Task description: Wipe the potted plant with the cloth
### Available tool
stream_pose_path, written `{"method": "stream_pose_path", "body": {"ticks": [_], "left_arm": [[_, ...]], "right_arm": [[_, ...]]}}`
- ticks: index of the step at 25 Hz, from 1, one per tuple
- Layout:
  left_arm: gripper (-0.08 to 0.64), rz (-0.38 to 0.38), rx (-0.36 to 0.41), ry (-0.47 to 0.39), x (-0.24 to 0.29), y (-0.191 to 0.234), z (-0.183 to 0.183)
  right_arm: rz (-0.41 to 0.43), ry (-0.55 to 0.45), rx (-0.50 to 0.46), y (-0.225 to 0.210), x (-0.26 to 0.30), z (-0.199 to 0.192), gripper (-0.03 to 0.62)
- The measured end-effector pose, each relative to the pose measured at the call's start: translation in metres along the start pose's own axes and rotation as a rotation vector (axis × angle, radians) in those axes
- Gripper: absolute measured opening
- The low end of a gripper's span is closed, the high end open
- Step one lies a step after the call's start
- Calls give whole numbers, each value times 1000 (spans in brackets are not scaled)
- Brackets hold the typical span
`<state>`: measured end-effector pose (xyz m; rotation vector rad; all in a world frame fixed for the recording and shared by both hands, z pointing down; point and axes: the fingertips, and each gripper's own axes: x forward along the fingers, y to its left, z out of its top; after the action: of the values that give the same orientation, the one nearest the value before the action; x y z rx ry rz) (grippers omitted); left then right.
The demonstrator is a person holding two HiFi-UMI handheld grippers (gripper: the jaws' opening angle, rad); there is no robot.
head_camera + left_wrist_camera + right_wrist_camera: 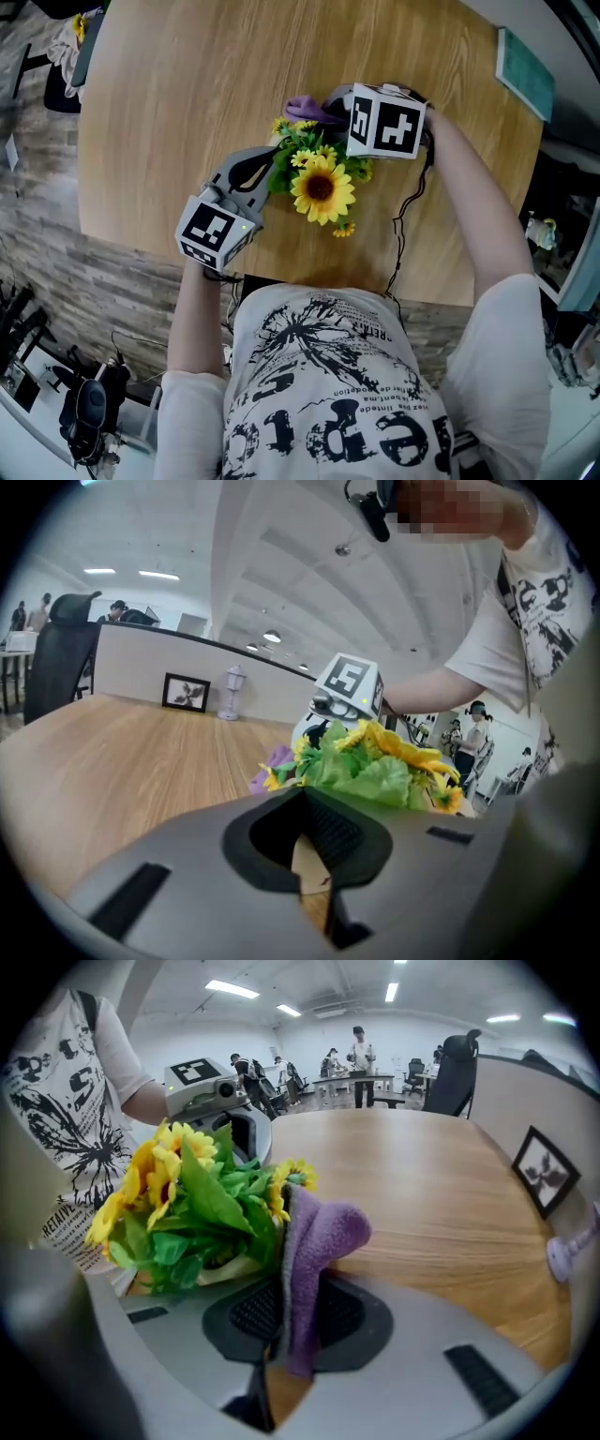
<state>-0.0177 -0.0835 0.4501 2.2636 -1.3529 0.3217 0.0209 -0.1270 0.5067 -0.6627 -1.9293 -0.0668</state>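
1. Potted plant (319,183): frame centre, on table (169,112).
2. Right gripper (291,1283): jaws pinch purple cloth (319,1237), lying against the foliage; light strokes along leaves seem best.
3. Left gripper (305,808): jaws pressed together, empty, left of plant; could steady it.

Left gripper (302,797) and right gripper (279,1283): matte grey shells. Black ribbed pads (251,1309) sit in dark recesses just behind the tips, with a black slot on each jaw further back. At the rear of each is a white cube with black square markers: left cube (214,232), right cube (385,120). A thin black cable (405,220) trails behind the right cube. White T-shirt (328,394) with black print and short sleeves.
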Motion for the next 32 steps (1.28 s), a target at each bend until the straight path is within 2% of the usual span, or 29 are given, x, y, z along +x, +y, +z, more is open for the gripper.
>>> {"method": "stream_pose_path", "body": {"ticks": [9,13,19,24,29,32], "left_arm": [[2,27,18,-5,1,2,0],[2,31,-7,-19,1,2,-1],[2,24,32,0,0,1,1],[3,30,9,-10,1,2,-2],[3,55,26,-14,3,2,-2],[3,67,52,-2,2,1,-4]], "right_arm": [[28,32,-16,14,-6,-19,72],[27,25,29,22,-7,-30,72],[7,-2,100,37,-10,-43,72],[13,-6,129,54,-9,-56,72],[6,21,153,65,-13,-67,72],[-34,46,185,62,-18,-75,72]]}}
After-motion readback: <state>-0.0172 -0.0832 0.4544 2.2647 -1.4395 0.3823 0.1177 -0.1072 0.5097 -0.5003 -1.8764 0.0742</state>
